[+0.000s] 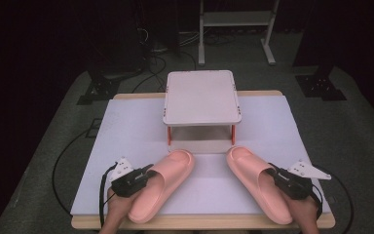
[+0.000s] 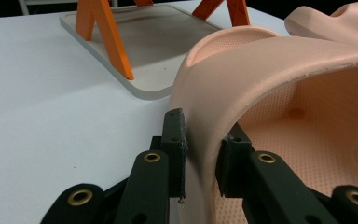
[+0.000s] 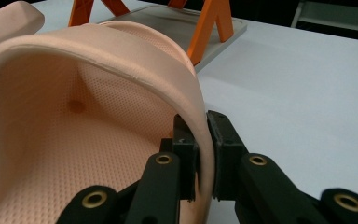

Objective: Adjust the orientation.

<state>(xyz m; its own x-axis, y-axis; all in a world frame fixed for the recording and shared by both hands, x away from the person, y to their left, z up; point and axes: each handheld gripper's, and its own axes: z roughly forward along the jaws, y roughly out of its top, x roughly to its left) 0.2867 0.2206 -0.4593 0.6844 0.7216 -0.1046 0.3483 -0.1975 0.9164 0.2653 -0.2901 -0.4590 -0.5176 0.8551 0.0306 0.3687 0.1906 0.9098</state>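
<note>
**Two pink slippers, each pinched at the strap**

While both lie flat on the white table cover (image 1: 126,126), the left salmon-pink foam slide slipper (image 1: 163,183) and the right salmon-pink foam slide slipper (image 1: 258,180) angle their toes inward toward the small white-topped stand with orange legs (image 1: 202,97). Each is a smooth, thick-soled moulding with a wide arched strap and a finely dotted footbed. The left gripper (image 2: 200,154) has its black jaws closed tight on the outer edge of its slipper's strap; the right gripper (image 3: 203,149) clamps the outer edge of the other strap the same way. The heels sit close to the near table edge, by the person's hands. Between the toes and the stand's flat grey base plate (image 2: 140,51) is a narrow strip of bare cover; wider bare room lies to the far left and right of the stand.
</note>
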